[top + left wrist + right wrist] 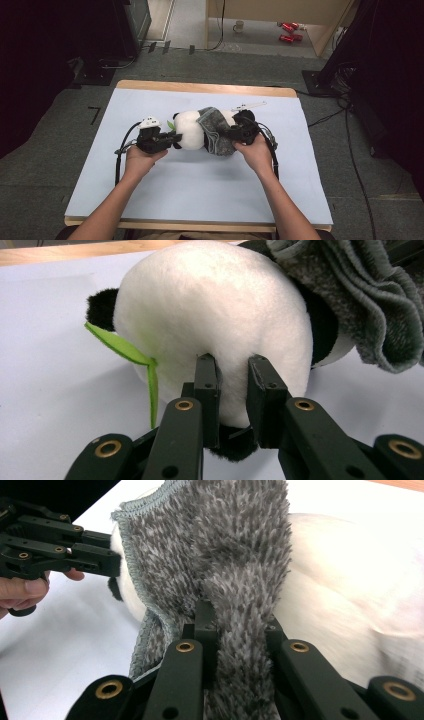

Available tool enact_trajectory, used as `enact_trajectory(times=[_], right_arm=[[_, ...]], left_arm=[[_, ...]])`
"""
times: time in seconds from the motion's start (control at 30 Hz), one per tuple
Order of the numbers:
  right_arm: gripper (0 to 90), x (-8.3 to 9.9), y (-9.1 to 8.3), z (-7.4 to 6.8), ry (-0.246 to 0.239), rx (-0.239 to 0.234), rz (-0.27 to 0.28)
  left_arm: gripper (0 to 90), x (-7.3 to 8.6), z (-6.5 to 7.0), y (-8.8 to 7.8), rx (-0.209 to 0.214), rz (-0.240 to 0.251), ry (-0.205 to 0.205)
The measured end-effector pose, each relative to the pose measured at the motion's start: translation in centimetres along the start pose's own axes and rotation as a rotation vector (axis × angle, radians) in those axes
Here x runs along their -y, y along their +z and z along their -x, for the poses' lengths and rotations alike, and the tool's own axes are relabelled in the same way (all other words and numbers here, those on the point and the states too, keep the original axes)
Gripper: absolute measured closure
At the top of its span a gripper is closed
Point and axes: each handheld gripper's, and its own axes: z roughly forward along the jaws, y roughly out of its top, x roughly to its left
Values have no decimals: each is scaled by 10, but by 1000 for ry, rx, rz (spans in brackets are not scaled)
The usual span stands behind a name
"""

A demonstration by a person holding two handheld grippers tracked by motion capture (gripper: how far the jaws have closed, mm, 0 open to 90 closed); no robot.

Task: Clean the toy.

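Observation:
A black-and-white panda plush [189,130] lies on its side in the middle of the pale mat [200,180]. A grey fuzzy cloth [214,131] is wrapped over its body. In the left gripper view, my left gripper [234,390] pinches the white fur of the round panda plush [210,315]; a green felt leaf [131,351] hangs at its left. In the high view, the left gripper [172,140] is at the plush's left end. My right gripper [234,134] [240,640] is shut on a fold of the grey cloth [220,545], with white fur [345,580] behind it.
The wooden table edge [200,88] runs along the far side of the mat. On the floor beyond stand a mug [239,26] and red cans [289,31]. Cables [350,145] trail on the carpet at the right. Dark stands flank the table.

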Motion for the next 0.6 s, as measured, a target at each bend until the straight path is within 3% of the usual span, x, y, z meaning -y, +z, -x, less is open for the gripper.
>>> enact_trajectory(times=[0.37, 0.6], right_arm=[[790, 9, -25, 24, 53, 60, 45], [791, 11, -29, 32, 70, 80, 55]], left_arm=[[775, 0, 0, 1, 2, -3, -6], [776, -1, 2, 1, 5, 3, -8]])
